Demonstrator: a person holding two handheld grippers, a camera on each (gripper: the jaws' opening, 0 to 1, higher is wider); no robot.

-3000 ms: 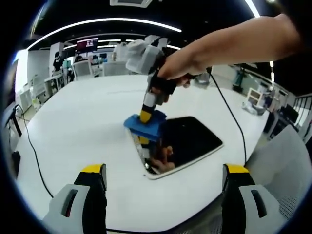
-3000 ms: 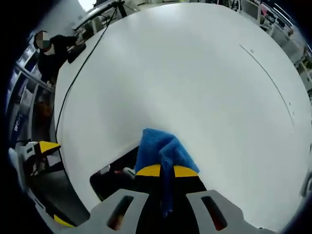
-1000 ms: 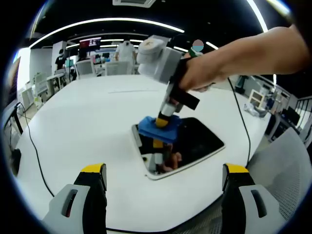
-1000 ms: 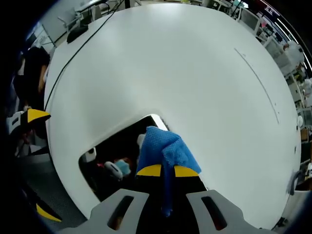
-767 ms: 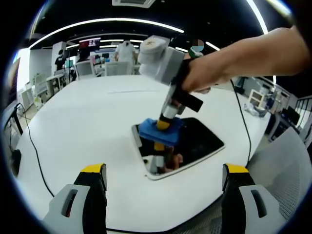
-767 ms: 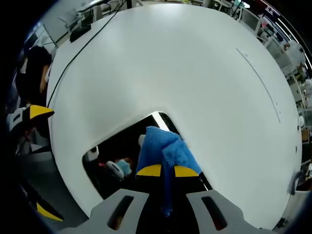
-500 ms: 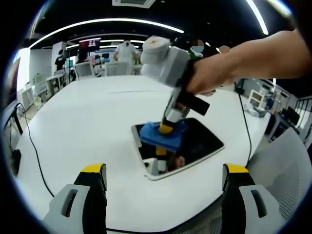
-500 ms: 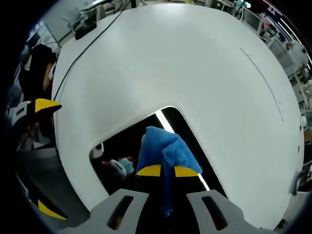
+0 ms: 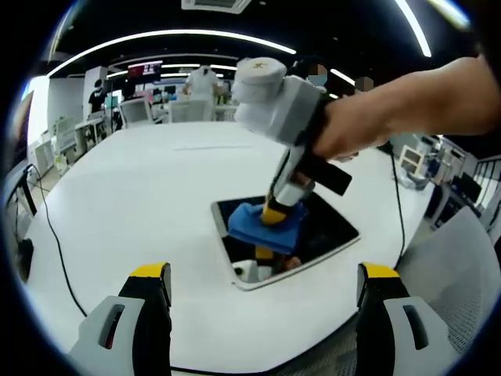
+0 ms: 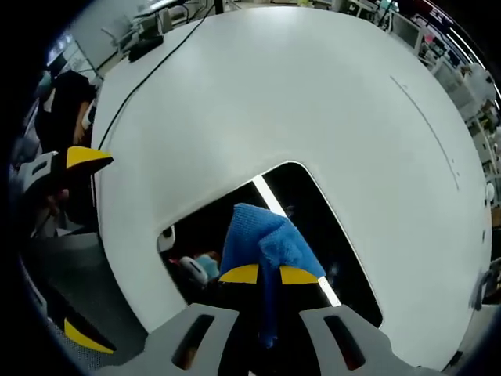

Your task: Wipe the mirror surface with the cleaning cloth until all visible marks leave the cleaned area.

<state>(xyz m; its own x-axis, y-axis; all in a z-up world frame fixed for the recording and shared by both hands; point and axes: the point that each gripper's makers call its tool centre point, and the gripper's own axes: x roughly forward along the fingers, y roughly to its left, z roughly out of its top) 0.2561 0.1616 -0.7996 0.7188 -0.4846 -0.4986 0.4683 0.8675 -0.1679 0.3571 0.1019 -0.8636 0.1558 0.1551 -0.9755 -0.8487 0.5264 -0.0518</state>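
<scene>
Your right gripper pinches the folded blue cleaning cloth between pressed-together jaws and holds it down on the dark rectangular mirror with the white frame, which lies flat on the round white table. The cloth sits toward one end of the mirror, so the bare glass runs away along its long axis. Your left gripper hangs spread and empty, well short of the mirror.
</scene>
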